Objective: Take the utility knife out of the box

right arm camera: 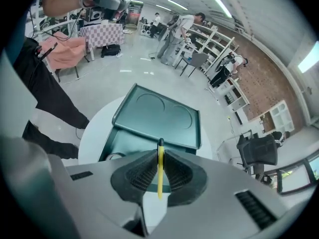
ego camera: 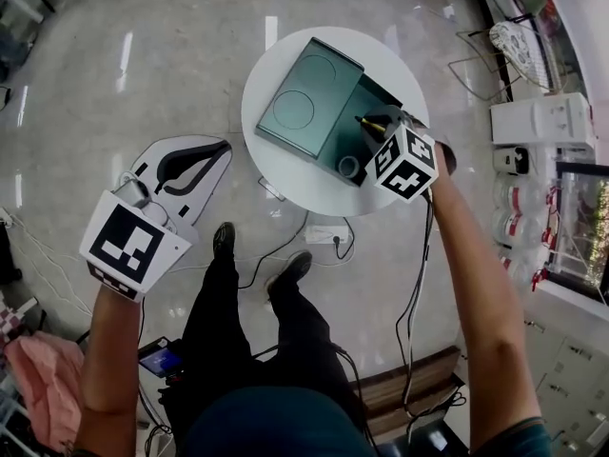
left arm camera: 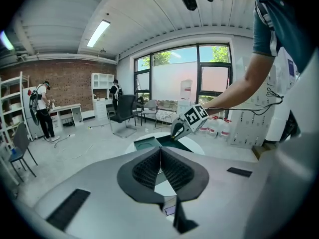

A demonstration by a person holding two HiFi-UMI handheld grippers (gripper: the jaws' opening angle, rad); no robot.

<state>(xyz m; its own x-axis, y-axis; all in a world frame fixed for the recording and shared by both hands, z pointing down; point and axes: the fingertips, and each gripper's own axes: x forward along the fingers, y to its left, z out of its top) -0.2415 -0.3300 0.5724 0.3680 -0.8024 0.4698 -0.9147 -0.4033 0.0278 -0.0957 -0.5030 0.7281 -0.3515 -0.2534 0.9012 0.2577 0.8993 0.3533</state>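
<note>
A dark green box (ego camera: 366,127) stands on a round white table (ego camera: 285,165), its lid (ego camera: 309,96) slid off to the left and resting across it. Over the box's uncovered right part, my right gripper (ego camera: 381,128) is shut on a yellow and black utility knife (ego camera: 370,121). In the right gripper view the knife (right arm camera: 159,176) stands on edge, pinched between the pads (right arm camera: 144,173), above the box (right arm camera: 127,141) and lid (right arm camera: 159,114). My left gripper (ego camera: 217,152) hangs over the floor left of the table, shut (left arm camera: 160,151) on nothing.
A tape roll (ego camera: 348,167) lies in the box's near corner. Cables and a power strip (ego camera: 324,234) run across the floor below the table, by the person's feet (ego camera: 225,239). White shelving with bottles (ego camera: 533,208) lines the right side. Office chairs (left arm camera: 123,114) and other people (left arm camera: 40,108) are farther off.
</note>
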